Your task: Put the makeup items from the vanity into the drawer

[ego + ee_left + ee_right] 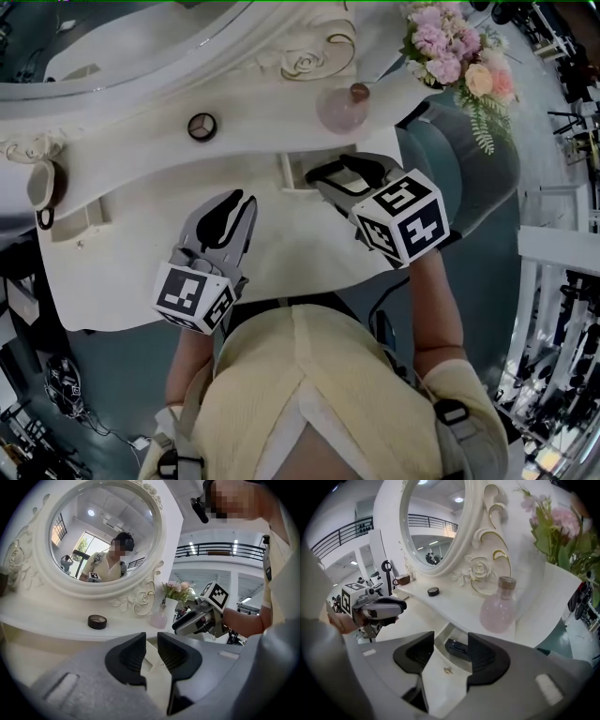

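A small round black compact [202, 126] lies on the white vanity's upper shelf [141, 141], left of a pink bottle [339, 111]. Just below the bottle is the open drawer [292, 172]; in the right gripper view a dark flat item [457, 649] lies inside it. My right gripper [319, 176] hangs over the drawer, tilted down, jaws open with nothing between them. My left gripper [242, 204] hovers over the vanity top to the left of the drawer, its jaws a narrow gap apart and empty. The compact [97, 621] and the bottle [159, 619] show beyond it.
An ornate oval mirror [105, 536] stands behind the shelf. A vase of pink flowers [459, 52] sits at the vanity's right end, with a brown cup [42, 183] at the left end. A grey-green chair [478, 169] stands to the right.
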Demonstrator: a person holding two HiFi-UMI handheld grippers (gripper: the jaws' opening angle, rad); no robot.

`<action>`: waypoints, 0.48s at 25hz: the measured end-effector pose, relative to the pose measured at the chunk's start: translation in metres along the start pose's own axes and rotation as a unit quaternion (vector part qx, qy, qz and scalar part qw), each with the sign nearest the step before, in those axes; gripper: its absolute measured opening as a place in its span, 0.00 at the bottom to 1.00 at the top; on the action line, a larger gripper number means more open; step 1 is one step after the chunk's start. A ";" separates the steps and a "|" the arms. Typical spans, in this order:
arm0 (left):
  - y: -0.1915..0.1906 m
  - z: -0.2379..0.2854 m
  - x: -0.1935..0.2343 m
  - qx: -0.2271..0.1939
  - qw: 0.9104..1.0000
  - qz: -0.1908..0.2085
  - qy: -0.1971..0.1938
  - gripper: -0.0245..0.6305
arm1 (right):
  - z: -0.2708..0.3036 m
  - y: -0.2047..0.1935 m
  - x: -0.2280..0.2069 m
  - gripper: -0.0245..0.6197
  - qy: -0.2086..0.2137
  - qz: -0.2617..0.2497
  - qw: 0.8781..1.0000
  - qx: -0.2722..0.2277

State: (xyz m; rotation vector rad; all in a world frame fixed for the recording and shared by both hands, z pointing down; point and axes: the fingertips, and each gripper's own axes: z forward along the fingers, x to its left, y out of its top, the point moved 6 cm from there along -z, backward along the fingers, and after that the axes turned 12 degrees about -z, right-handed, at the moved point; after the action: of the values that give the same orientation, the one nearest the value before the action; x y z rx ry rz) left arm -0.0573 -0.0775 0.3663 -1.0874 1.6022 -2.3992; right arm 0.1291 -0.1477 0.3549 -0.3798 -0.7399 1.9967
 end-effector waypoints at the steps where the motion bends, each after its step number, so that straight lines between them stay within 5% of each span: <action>1: 0.000 -0.003 0.001 -0.001 1.000 -0.005 0.003 0.15 | -0.002 0.003 0.002 0.39 -0.004 0.000 1.000 -0.013; 12: 0.009 -0.042 0.009 -0.036 0.998 -0.003 0.054 0.15 | -0.013 0.045 0.026 0.39 -0.014 -0.021 0.991 -0.132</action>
State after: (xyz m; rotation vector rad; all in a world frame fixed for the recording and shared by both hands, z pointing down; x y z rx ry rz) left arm -0.0915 -0.0521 0.3543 -0.9894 1.7326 -2.4619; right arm 0.0924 -0.1382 0.3172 -0.4863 -1.0257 1.8722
